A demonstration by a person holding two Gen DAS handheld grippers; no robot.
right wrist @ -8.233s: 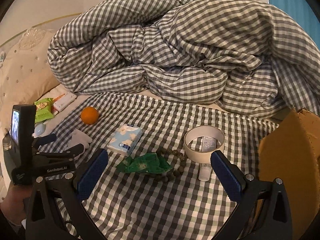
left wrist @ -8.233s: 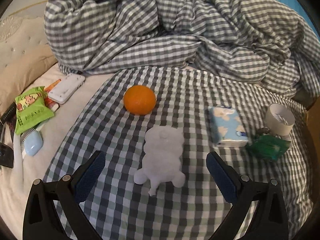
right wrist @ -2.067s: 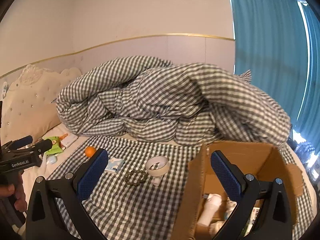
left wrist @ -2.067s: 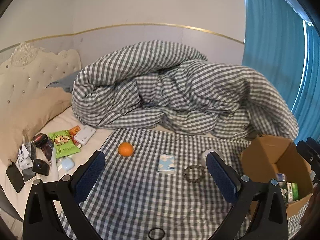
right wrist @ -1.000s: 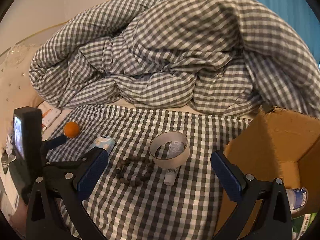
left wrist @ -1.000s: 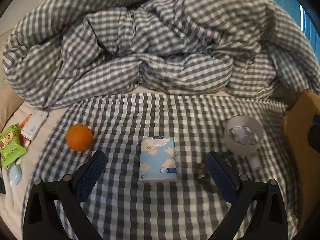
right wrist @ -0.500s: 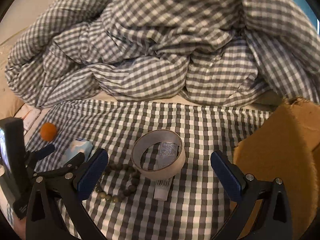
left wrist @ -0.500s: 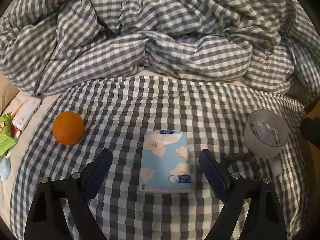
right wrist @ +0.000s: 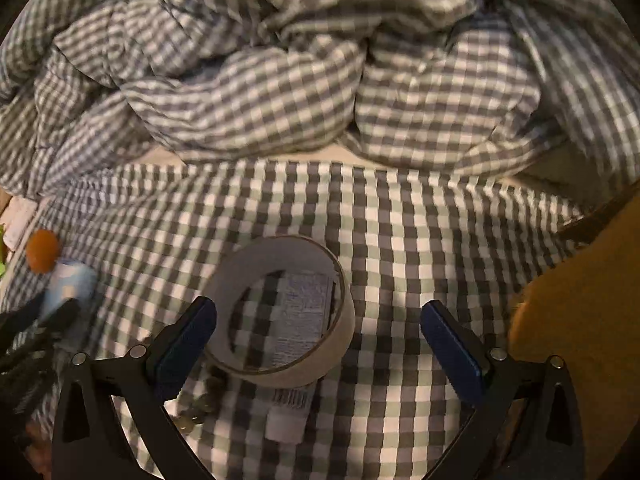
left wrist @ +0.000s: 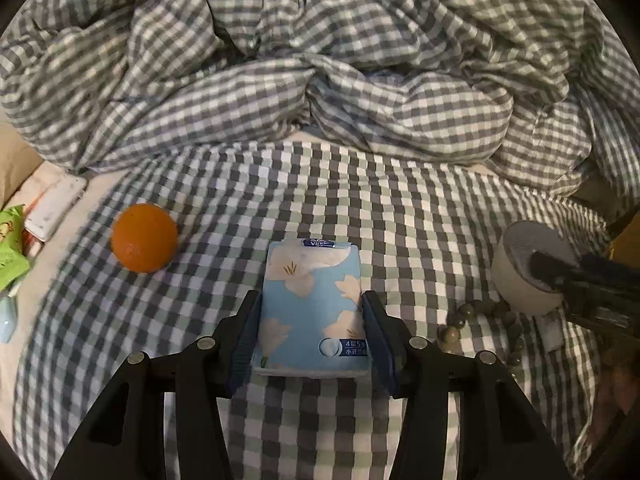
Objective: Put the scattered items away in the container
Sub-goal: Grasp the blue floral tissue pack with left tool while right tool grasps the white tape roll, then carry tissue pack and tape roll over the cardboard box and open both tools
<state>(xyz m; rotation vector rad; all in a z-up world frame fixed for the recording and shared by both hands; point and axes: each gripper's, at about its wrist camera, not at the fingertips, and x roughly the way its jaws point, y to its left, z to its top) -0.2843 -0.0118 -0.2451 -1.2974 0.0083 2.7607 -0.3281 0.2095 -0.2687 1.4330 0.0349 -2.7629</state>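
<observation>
The jaws of the left gripper (left wrist: 312,336) press against both long sides of a pale blue tissue pack (left wrist: 313,308) printed with white flowers, pinching it where it lies flat on the checked bedsheet (left wrist: 400,216). The jaws of the right gripper (right wrist: 318,340) stand spread wide, one to each side of a roll of beige tape (right wrist: 280,312); the left pad sits just beside the roll's wall, the right pad well apart from it.

In the left wrist view, an orange (left wrist: 144,237) rests at ten o'clock from the tissue pack, and the tape roll sits at three o'clock, with a string of dark beads (left wrist: 480,320) between them. A crumpled gingham duvet (left wrist: 320,60) fills the twelve o'clock side. A white flat case (left wrist: 54,206) and a green snack packet (left wrist: 10,236) lie at the nine o'clock edge.

In the right wrist view, a small white tube (right wrist: 292,404) lies partly under the tape roll, its end poking out at six o'clock. The cardboard box (right wrist: 580,320), the container, shows its brown wall at three o'clock.
</observation>
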